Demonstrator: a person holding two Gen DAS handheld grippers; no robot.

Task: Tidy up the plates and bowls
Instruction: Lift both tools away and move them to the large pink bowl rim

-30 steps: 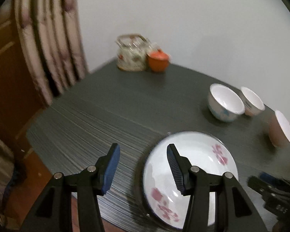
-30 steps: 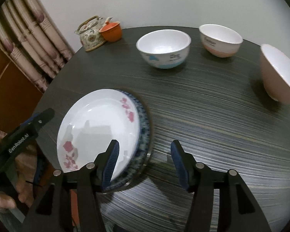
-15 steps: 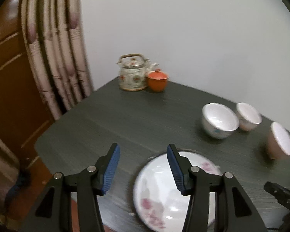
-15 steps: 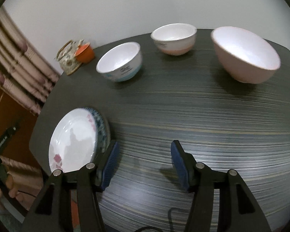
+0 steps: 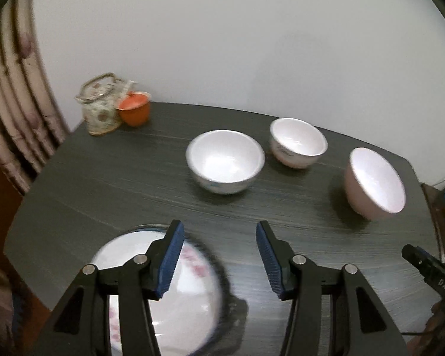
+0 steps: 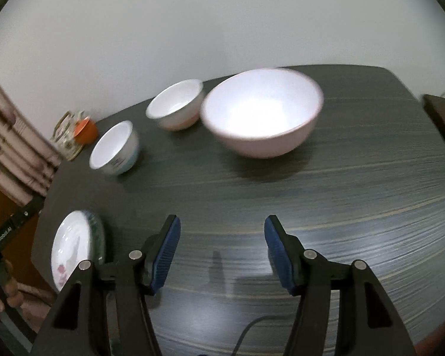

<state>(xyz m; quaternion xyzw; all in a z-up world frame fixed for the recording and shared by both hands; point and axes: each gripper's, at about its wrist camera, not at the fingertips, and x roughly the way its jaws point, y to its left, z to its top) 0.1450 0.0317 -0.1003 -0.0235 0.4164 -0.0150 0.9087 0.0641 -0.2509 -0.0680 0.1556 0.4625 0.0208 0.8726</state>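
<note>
- Left wrist view, far left: a striped curtain hangs down the frame edge, and the dark wood-grain surface starts just right of it.
- Upper left of that view: a patterned teapot stands at the back of the surface, with an orange cup touching its right side.
- Lower left: the plates lie stacked near the front edge, a white one with pink flowers on top and a darker rim showing beneath; the picture is blurred here.
- Bottom centre: the left tool hovers half open with nothing between its blue pads; its left finger overlaps the plates in the picture, while its right finger is over bare surface.
- Centre: a white bowl with blue marks stands upright; just right and behind is a white bowl with a pinkish base, close to it.
- Right: a larger pink bowl stands apart from those two.
- Lower right corner: part of the right tool's black body shows.
- Right wrist view, lower left: the same plates appear at the surface's left edge, with fingers of a hand at the frame border.
- Bottom centre: the right tool is half open and empty over bare surface; its jaws have just been opening a little.
- The pink bowl sits in the upper centre, ahead of that tool and well apart from it.
</note>
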